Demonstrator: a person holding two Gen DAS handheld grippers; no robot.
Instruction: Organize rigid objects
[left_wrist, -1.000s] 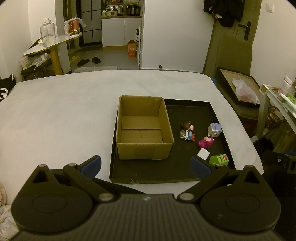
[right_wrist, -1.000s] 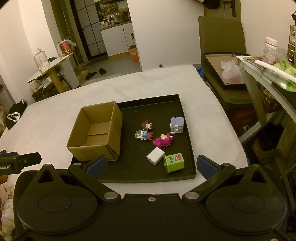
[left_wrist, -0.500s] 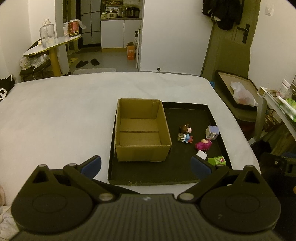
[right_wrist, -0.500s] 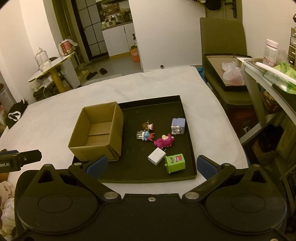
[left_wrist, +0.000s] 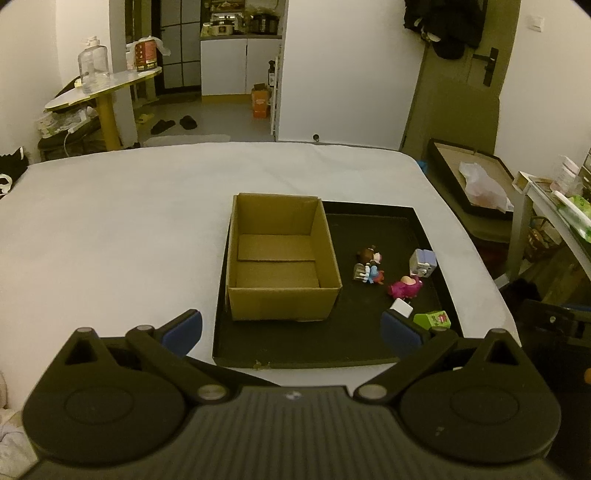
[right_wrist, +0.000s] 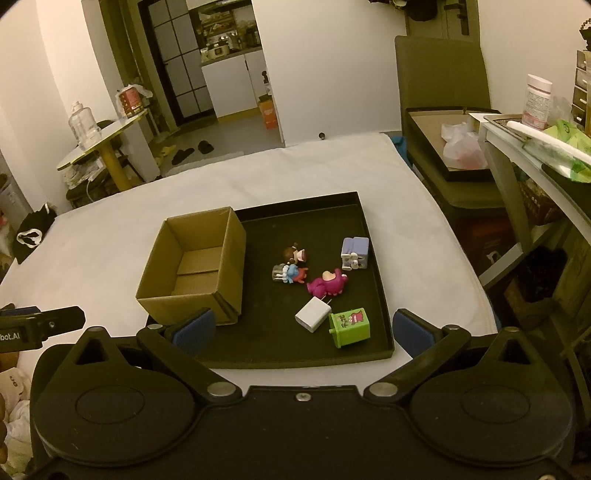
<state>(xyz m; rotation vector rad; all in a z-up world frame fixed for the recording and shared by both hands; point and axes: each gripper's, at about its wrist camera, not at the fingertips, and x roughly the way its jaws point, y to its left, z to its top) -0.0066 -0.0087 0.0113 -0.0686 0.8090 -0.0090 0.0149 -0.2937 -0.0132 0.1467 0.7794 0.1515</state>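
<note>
A black tray (right_wrist: 369, 229) (left_wrist: 369, 212) lies on the white bed. An open, empty cardboard box (right_wrist: 192, 269) (left_wrist: 280, 258) stands in its left half. To the right lie a small doll figure (right_wrist: 291, 264) (left_wrist: 369, 266), a lilac block toy (right_wrist: 355, 252) (left_wrist: 423, 261), a magenta toy (right_wrist: 328, 283) (left_wrist: 404, 287), a white charger plug (right_wrist: 313, 314) (left_wrist: 402, 307) and a green box toy (right_wrist: 349, 326) (left_wrist: 432, 319). My left gripper (left_wrist: 291, 330) and my right gripper (right_wrist: 303, 332) are both open and empty, held back from the tray's near edge.
The white bed (left_wrist: 110, 229) spreads wide to the left. A side table with a bottle (right_wrist: 537, 98) and green packets stands at the right. A dark chair with a flat box and bag (right_wrist: 461, 147) stands beyond the bed. The left gripper's tip (right_wrist: 40, 325) shows at the far left.
Both grippers have drawn back and up a little from the tray, so the box and toys look slightly smaller. Nothing on the tray has moved.
</note>
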